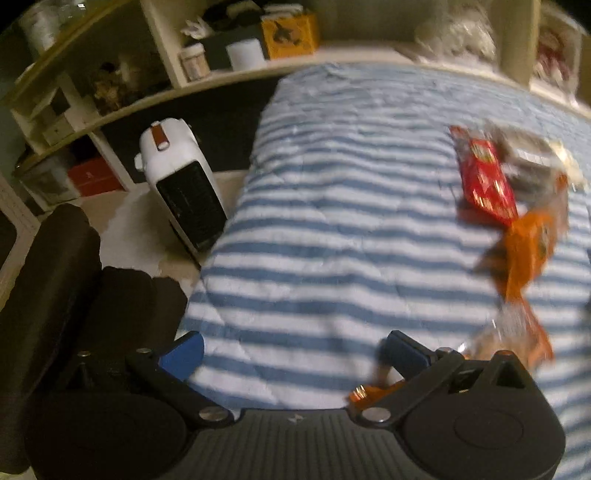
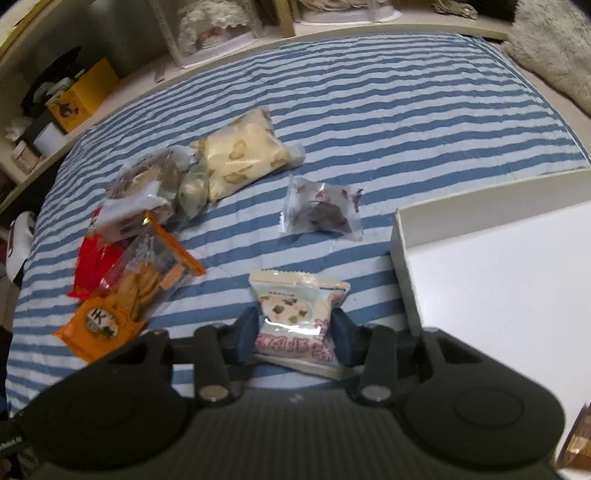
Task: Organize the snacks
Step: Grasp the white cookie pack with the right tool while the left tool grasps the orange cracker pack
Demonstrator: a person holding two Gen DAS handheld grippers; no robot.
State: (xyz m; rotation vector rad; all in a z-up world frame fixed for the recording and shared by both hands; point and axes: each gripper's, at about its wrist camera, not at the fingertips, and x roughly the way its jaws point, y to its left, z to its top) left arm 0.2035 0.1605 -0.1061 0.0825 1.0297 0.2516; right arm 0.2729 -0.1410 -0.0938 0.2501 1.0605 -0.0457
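Observation:
In the right wrist view my right gripper [image 2: 293, 332] is shut on a white snack packet [image 2: 295, 310] with pink lettering, its fingers pressing both sides. An open white box [image 2: 498, 280] lies just to its right on the blue striped bedcover [image 2: 369, 110]. More snacks lie ahead: an orange biscuit packet [image 2: 129, 288], a red packet [image 2: 90, 262], a pale yellow packet [image 2: 240, 155] and a clear packet with dark pieces [image 2: 321, 210]. My left gripper [image 1: 295, 354] is open and holds nothing, above the bedcover [image 1: 332, 221]. The orange packet [image 1: 528, 251] and red packet [image 1: 484, 177] lie blurred to its right.
A white heater [image 1: 181, 184] stands on the floor left of the bed. Cluttered shelves [image 1: 221, 55] with a yellow box [image 1: 290, 33] run along the far side. A fluffy rug [image 2: 554, 48] lies at the far right. The bed's left edge drops off near my left gripper.

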